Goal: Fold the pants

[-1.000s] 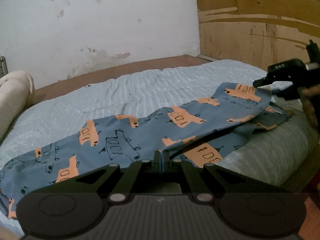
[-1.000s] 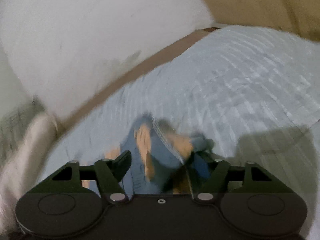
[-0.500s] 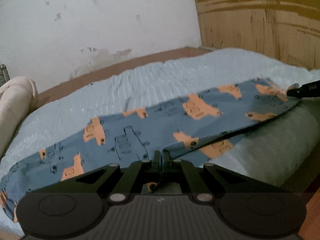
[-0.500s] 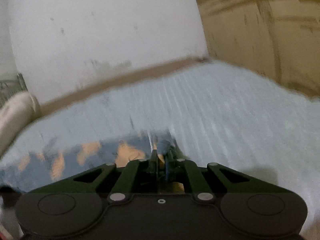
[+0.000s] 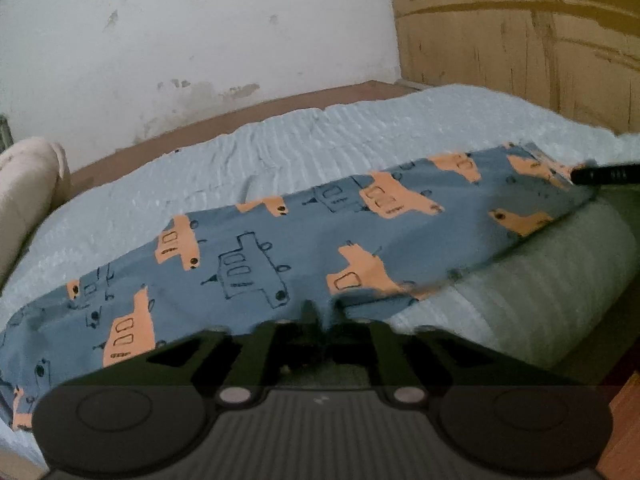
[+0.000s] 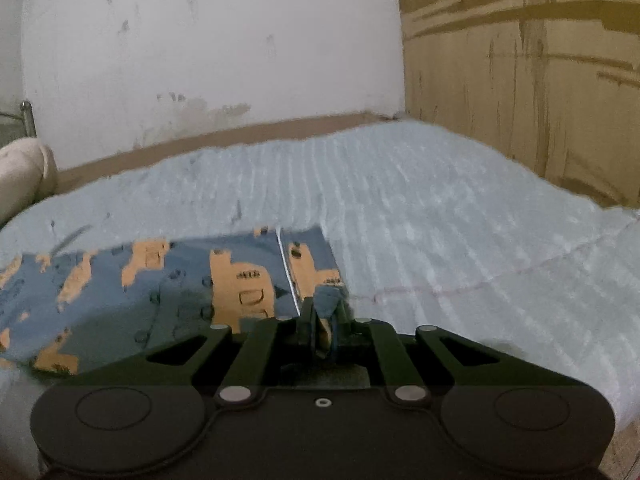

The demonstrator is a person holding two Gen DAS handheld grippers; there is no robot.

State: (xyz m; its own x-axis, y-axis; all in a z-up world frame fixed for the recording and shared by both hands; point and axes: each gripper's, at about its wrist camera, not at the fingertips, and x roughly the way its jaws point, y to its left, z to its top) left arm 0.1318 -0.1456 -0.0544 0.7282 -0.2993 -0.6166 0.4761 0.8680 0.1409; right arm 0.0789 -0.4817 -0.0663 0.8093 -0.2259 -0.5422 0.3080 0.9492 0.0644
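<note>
Blue pants (image 5: 280, 248) printed with orange vehicles lie stretched flat across the bed, running from lower left to upper right. At their near edge sits my left gripper (image 5: 324, 314); its jaws are opening and the cloth's edge lies loosely between them. In the left wrist view the right gripper's dark fingers (image 5: 600, 174) reach the pants' far right end. The right wrist view shows the pants (image 6: 160, 280) spreading leftward. My right gripper (image 6: 324, 316) pinches a bunched corner of them while its jaws ease slightly wider.
A light blue ribbed cover (image 5: 320, 140) spans the bed and drops over the near edge (image 5: 560, 280). At the left end lies a cream rolled pillow (image 5: 24, 192). A white wall stands behind, and a wooden panel (image 5: 520, 60) to the right.
The folded-over right end of the pants was pulled out flat to the right. The right gripper shut on that corner. The left jaws, shut before, have parted.
</note>
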